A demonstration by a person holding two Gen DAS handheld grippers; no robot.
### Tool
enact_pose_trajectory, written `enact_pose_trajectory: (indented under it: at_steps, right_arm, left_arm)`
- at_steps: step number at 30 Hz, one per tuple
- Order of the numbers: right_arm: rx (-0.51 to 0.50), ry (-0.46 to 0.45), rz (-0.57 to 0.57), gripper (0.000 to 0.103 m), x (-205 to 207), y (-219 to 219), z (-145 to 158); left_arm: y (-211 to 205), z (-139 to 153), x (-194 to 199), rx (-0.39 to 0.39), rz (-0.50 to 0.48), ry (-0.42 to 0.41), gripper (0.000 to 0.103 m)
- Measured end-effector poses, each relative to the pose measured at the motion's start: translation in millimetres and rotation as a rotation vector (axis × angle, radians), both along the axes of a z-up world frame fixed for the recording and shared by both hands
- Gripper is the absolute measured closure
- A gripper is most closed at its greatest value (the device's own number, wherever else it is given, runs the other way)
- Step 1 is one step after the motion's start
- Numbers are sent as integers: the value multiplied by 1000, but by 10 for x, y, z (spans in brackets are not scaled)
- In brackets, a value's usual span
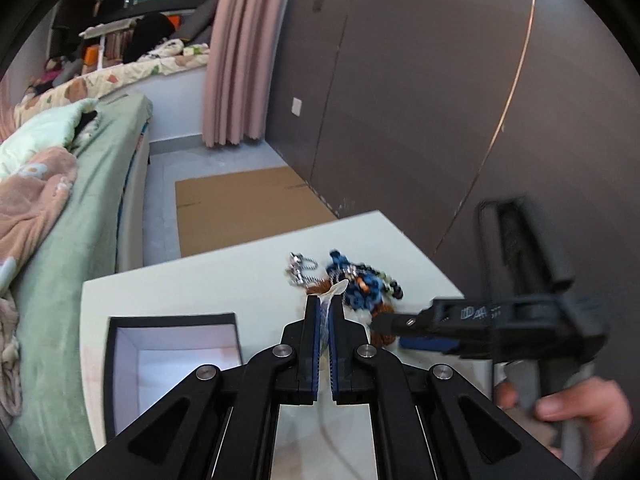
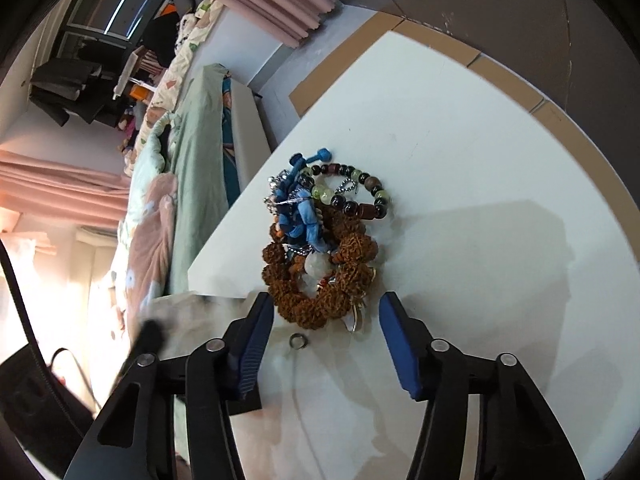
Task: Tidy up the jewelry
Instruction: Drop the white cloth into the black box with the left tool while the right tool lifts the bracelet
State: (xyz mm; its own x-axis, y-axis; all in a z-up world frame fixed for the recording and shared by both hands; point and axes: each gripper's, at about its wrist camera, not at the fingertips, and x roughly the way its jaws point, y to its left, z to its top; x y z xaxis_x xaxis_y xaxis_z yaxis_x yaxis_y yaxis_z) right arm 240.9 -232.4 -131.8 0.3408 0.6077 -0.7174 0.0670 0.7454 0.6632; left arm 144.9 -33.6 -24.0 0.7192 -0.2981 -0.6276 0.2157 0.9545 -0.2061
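Observation:
A tangled jewelry pile (image 2: 320, 236) lies on the white table (image 2: 460, 160): a brown seed-bead bracelet (image 2: 320, 300), a dark and green bead bracelet (image 2: 360, 192), a blue knotted cord piece (image 2: 304, 216) and silver chains (image 1: 298, 270). A small metal ring (image 2: 298, 341) lies just in front of the pile. My right gripper (image 2: 326, 312) is open, its fingers either side of the brown bracelet's near edge; it also shows in the left wrist view (image 1: 384, 322). My left gripper (image 1: 325, 300) is shut on a thin clear plastic piece (image 1: 334, 292). The pile also shows in the left wrist view (image 1: 360, 286).
An open black box (image 1: 172, 344) with a white inside stands on the table at the left. A bed with green bedding (image 1: 80, 220) runs along the table's left. A dark wardrobe wall (image 1: 420, 100) is behind, with cardboard (image 1: 240, 208) on the floor.

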Motion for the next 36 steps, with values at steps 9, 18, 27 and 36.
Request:
enact_pose_trajectory:
  at_steps: [9, 18, 27, 36]
  right_arm:
    - [0, -15, -71, 74, -9, -11, -50]
    - [61, -226, -28, 82, -256, 78, 492]
    - [149, -328, -5, 82, -462, 55, 715]
    - [279, -465, -1, 82, -612, 56, 982]
  left_arm:
    - [226, 153, -74, -23, 48, -37, 100]
    - [469, 305, -198, -50, 105, -79, 100]
    - [635, 416, -346, -60, 142, -110, 100]
    - [787, 414, -404, -70, 188, -109, 100]
